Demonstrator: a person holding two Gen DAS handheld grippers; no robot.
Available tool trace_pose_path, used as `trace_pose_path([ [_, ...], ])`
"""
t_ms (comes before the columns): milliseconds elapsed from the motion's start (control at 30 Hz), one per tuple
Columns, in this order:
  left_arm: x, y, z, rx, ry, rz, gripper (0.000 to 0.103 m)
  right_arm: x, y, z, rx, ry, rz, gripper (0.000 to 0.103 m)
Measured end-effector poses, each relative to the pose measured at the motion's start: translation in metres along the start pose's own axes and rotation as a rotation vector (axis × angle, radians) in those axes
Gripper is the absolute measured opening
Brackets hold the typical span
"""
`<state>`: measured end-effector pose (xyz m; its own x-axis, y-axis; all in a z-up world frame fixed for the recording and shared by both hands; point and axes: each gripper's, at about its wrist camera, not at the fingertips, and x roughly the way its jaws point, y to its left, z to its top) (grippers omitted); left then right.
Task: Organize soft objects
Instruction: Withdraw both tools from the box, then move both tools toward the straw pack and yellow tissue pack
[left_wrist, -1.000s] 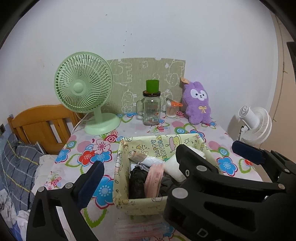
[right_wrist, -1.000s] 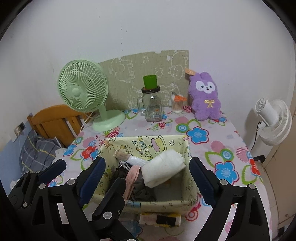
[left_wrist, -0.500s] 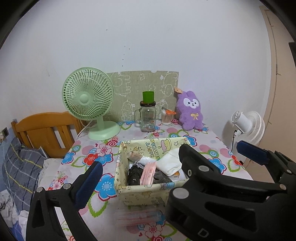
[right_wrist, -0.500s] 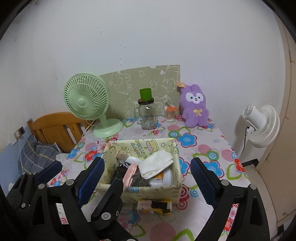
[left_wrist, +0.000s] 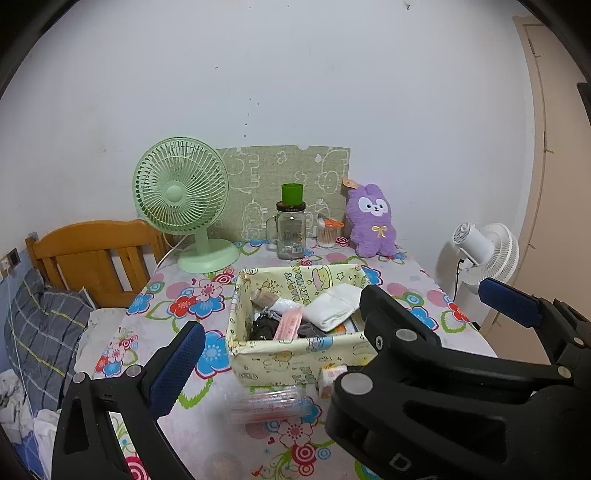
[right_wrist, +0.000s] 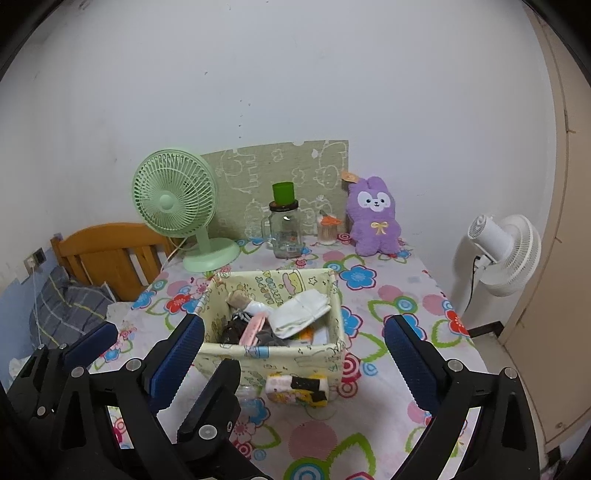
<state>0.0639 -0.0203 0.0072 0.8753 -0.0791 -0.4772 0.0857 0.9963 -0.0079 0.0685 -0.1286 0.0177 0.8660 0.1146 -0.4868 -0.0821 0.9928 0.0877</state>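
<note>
Both tools (right_wrist: 293, 354) farther back, apart, empty; basket (right_wrist: 273, 356) front partly hidden.

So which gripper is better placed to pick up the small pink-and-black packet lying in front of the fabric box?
Probably the right gripper. It is open and the packet lies between its fingers, just before the box. In the left wrist view, the left gripper is open too, but the right gripper's body hides most of the packet.
</note>
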Motion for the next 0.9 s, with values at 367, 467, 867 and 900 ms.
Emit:
trace_pose_path([
  [367, -0.007, -0.007, -0.021, 0.019, -0.007, 0.018, 0.103, -0.005, -0.003, -0.024, 0.005, 0.003, -0.018, 0.100],
  [467, -0.005, -0.008, -0.029, 0.015, 0.003, 0.009, 0.103, -0.004, -0.005, -0.031, 0.005, 0.008, -0.020, 0.100],
  [867, 0.008, -0.011, -0.058, 0.016, 0.057, -0.012, 0.103, 0.009, -0.010, -0.062, -0.001, 0.053, -0.026, 0.100],
  [900, 0.008, -0.011, -0.061, 0.016, 0.059, -0.013, 0.103, 0.011, -0.010, -0.065, -0.001, 0.056, -0.025, 0.100],
])
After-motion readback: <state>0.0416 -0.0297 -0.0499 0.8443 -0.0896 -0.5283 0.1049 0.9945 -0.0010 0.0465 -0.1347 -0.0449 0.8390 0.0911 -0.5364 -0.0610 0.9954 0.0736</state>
